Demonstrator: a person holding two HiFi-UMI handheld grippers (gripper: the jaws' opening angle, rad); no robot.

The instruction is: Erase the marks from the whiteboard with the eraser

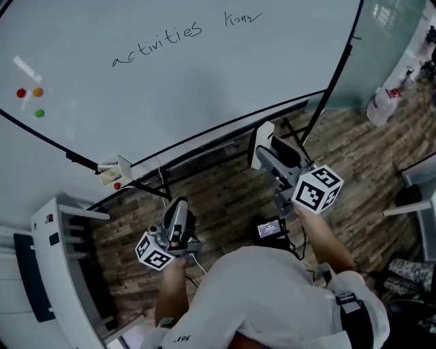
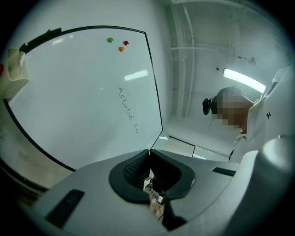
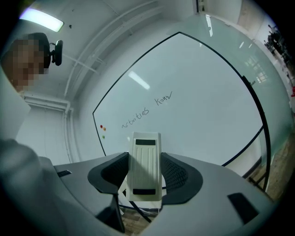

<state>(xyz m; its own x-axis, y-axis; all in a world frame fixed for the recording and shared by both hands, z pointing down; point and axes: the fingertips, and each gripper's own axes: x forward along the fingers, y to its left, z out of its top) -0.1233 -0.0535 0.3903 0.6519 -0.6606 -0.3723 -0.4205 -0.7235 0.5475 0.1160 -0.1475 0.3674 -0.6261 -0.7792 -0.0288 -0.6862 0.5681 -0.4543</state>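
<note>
Closest in: the right gripper (image 3: 146,184) has its jaws partly apart and clamped on a cream plastic block eraser with a ribbed back (image 3: 145,166). The dark pads press on both of its long sides and the front end sticks out past the tips. There are two dark rectangular patches on the eraser's back, one near each end. If they're labels, I can't read them. In the head view the eraser (image 1: 261,144) sits down near the board's lower black edge, off the writing surface, and I can't say it's touching anything but the jaws.

The left gripper (image 2: 148,168) has its jaws squeezed together at the tips with nothing between them. It's held low over the brown wood-pattern floor (image 1: 225,198), well apart from the board.

A bit further out there's one small cream box-shaped holder (image 1: 114,170) on the board's lower frame, with something red in it.

Then the big white whiteboard with a thin black frame (image 1: 204,88). There are two handwritten words on it in dark marker. The first one is "activities" (image 1: 158,44). The shorter word (image 1: 242,18) to its right looks like "Kon" plus a squiggle, not sure. At the board's left side there are three round magnets: a red magnet (image 1: 21,93), an orange magnet (image 1: 37,91) just beside it, and a green magnet (image 1: 39,113) below.
</note>
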